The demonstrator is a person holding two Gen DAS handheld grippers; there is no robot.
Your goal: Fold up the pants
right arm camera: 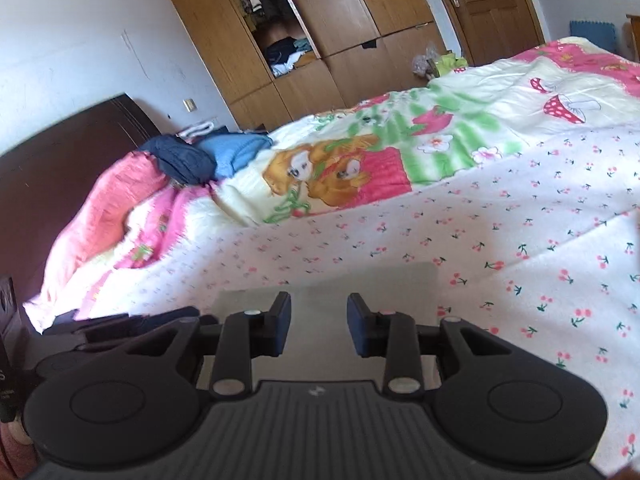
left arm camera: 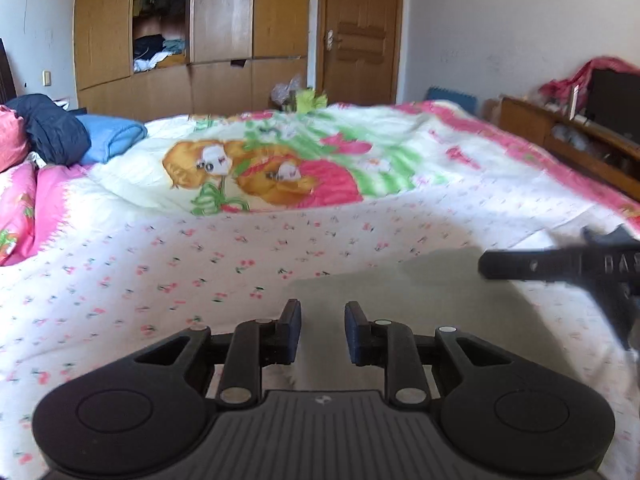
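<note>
The pants (left arm camera: 404,292) lie as a flat, pale grey-green folded piece on the cherry-print sheet (left arm camera: 160,280). My left gripper (left arm camera: 322,328) hovers over their near left part, jaws open with only cloth showing below the gap. A blurred black part of the other gripper (left arm camera: 560,270) reaches in from the right, over the pants' far right edge. In the right wrist view the pants (right arm camera: 332,284) show as a grey rectangle just beyond my right gripper (right arm camera: 319,324), which is open and holds nothing. The left gripper's black frame (right arm camera: 120,328) lies low at the left.
A cartoon-print quilt (left arm camera: 280,168) covers the far half of the bed. Pink pillows (right arm camera: 112,208) and a pile of dark blue and light blue clothes (left arm camera: 80,136) sit by the dark headboard (right arm camera: 60,152). A wooden wardrobe (left arm camera: 224,20), a door (left arm camera: 360,32) and a wooden sideboard (left arm camera: 568,136) stand behind.
</note>
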